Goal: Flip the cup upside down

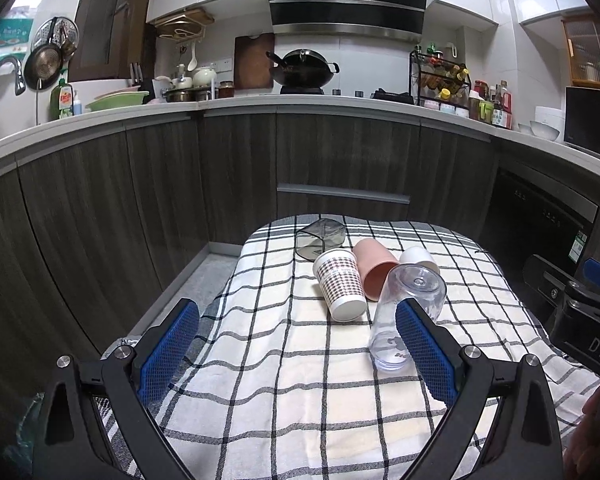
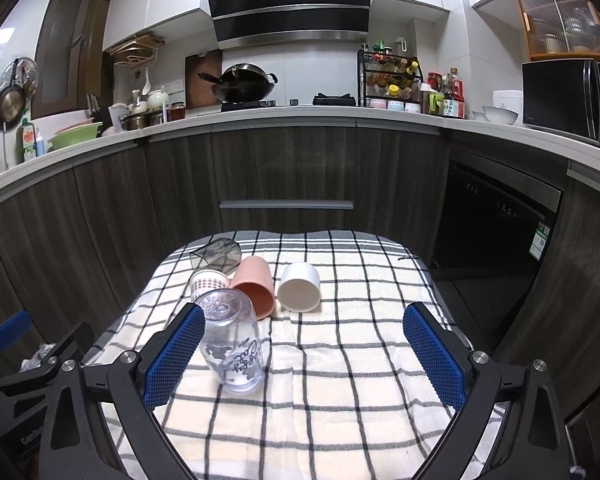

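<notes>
A clear plastic cup (image 1: 404, 316) with printed writing stands upside down on the checked cloth (image 1: 284, 380), base up; it also shows in the right wrist view (image 2: 232, 344). Behind it a dotted paper cup (image 1: 340, 284), a pink cup (image 1: 374, 266) and a white cup (image 1: 420, 258) lie on their sides, also in the right wrist view as the paper cup (image 2: 208, 282), pink cup (image 2: 254, 286) and white cup (image 2: 299, 286). My left gripper (image 1: 298, 324) is open and empty, the clear cup by its right finger. My right gripper (image 2: 304, 328) is open and empty, the clear cup by its left finger.
A dark smoky cup (image 1: 320, 238) lies on its side at the cloth's far left. The small table ends just past the cups; dark wood cabinets (image 1: 236, 168) and a dishwasher (image 2: 496, 224) stand beyond. The right gripper's body (image 1: 580, 304) shows at the right edge.
</notes>
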### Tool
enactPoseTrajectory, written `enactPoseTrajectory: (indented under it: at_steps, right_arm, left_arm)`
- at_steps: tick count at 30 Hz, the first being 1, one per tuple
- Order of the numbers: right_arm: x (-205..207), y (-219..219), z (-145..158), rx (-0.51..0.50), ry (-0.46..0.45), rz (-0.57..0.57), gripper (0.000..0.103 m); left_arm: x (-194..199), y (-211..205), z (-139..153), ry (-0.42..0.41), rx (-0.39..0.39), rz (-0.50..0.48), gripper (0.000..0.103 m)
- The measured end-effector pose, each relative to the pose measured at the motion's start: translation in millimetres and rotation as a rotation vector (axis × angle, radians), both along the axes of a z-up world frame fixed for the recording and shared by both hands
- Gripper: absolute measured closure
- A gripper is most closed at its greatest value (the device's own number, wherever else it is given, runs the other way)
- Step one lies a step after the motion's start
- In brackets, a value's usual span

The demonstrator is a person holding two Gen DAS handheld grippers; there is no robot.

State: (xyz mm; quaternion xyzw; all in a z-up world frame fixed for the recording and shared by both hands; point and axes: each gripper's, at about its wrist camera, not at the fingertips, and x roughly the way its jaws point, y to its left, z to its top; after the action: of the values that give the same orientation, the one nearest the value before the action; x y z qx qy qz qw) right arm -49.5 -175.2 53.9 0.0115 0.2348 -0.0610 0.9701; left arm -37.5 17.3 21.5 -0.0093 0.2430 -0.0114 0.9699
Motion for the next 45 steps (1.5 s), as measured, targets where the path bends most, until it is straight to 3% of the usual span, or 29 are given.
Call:
enactPoseTrajectory:
  at_steps: [45]
  right_arm:
    - [-2.7,3.9,3.3,-0.009,-0.005,0.001,0.003]
  left_arm:
    - [0.2,0.0,0.4,-0.002,0.005,0.014,0.002]
